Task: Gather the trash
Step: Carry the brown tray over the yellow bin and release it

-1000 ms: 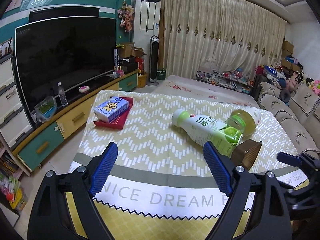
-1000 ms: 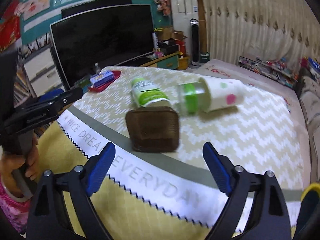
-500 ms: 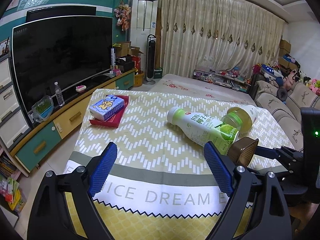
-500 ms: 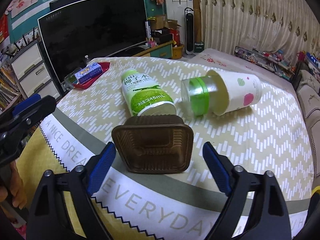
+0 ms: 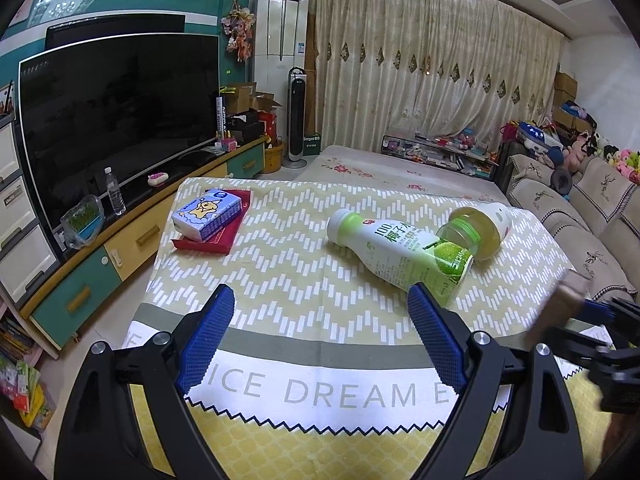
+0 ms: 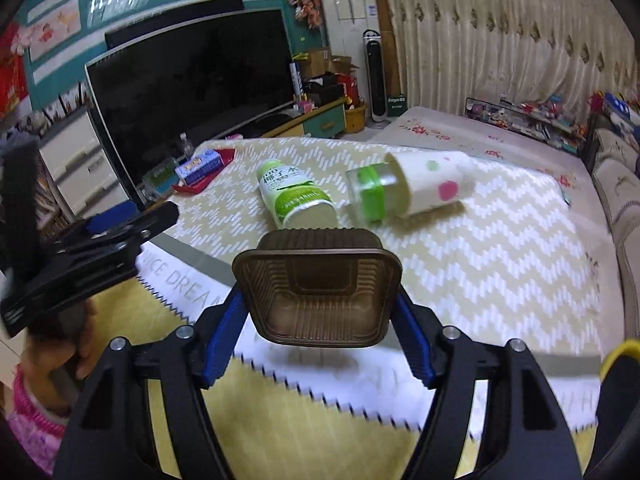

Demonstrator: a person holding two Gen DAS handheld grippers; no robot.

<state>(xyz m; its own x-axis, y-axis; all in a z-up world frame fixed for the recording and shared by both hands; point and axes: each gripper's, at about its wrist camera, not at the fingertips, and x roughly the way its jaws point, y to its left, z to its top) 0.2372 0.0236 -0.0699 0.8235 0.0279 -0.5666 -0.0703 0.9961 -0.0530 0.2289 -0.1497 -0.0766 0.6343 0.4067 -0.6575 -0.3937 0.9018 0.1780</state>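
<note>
Lifted off the table since a second ago, the brown tray (image 6: 316, 288) now sits clamped in your right gripper (image 6: 318, 332).
Your right jaws have just closed on its sides; your left gripper (image 5: 320, 336) hangs wide, holding nothing, while the bottle (image 5: 400, 254) and jar (image 5: 478, 230) lie on the table (image 5: 280, 272).

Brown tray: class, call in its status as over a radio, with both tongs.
Right tongs shut on brown tray, lifted off the cloth. Left tongs open, empty. Bottle and cup lie behind; nothing blocking.
</note>
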